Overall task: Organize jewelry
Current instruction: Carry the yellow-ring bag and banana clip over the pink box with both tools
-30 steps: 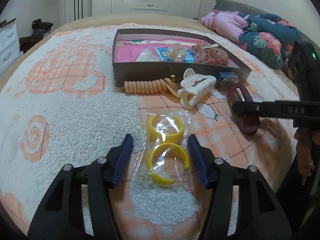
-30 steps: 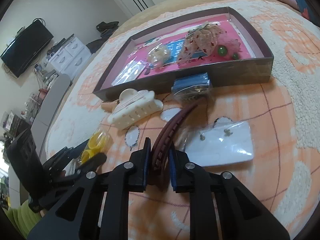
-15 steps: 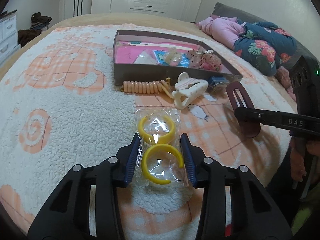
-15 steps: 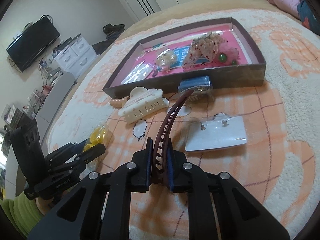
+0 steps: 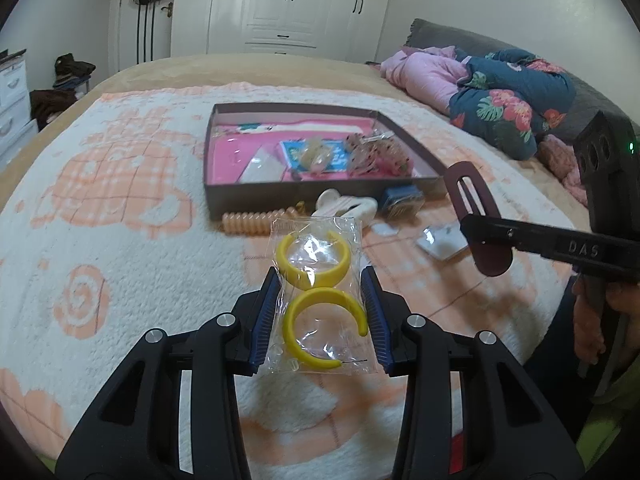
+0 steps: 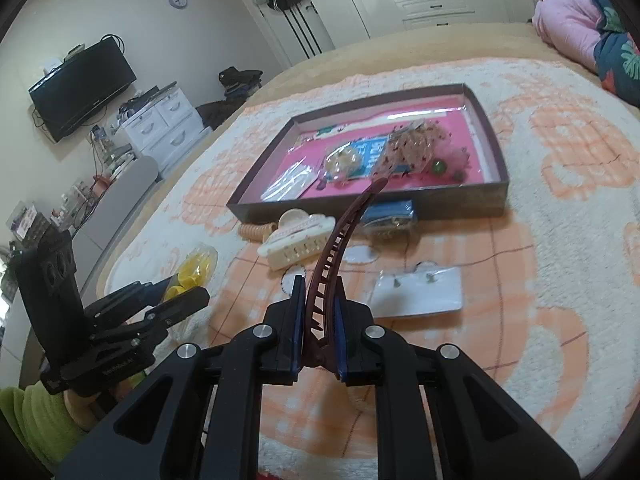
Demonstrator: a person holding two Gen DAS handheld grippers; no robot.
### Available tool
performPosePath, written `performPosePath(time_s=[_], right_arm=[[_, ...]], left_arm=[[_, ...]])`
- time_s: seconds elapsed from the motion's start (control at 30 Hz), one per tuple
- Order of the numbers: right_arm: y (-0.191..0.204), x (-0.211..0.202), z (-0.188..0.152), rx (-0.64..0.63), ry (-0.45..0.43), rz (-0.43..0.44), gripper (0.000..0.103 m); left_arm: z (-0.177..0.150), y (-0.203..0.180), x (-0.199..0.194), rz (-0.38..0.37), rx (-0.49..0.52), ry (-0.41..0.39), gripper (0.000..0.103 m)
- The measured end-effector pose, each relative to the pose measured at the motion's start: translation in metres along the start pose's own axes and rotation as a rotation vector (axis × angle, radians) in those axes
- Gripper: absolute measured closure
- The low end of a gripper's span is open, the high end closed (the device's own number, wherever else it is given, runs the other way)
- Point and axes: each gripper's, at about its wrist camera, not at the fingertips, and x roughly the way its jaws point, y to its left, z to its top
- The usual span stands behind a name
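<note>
My left gripper (image 5: 320, 300) is shut on a clear bag of yellow hoop earrings (image 5: 320, 292) and holds it above the blanket. My right gripper (image 6: 318, 324) is shut on a long maroon hair clip (image 6: 340, 240), lifted off the bed; the clip also shows in the left wrist view (image 5: 476, 208). A dark shallow box (image 5: 280, 196) with a pink floor holds several bagged items and lies ahead of both grippers; it also shows in the right wrist view (image 6: 460, 204).
On the blanket in front of the box lie a peach coil hair tie (image 5: 256, 222), a cream claw clip (image 6: 298, 240), a blue bagged item (image 6: 390, 212) and a white earring card (image 6: 420, 290). Pink and floral bedding (image 5: 480, 84) is piled at far right.
My left gripper closed on the earring bag and lifted it off the blanket. My right gripper rose with the maroon clip.
</note>
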Motion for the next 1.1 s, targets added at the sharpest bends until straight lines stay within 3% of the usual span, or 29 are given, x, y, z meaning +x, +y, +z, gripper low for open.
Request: performPosePath(time_s=[0.8,1.1], right_arm=[[-0.043,-0.035,0.026,0.035,-0.131,-0.11,0.09],[-0.055,-0.03,0.047,0.027,-0.148,-0.144,0.09]], left_arm=[[0.061,-0.039,0.026,-0.092,0.057,-0.073,0.07],[0.084,-0.032,0.045,-0.103,0.03,-0.089,0.07]])
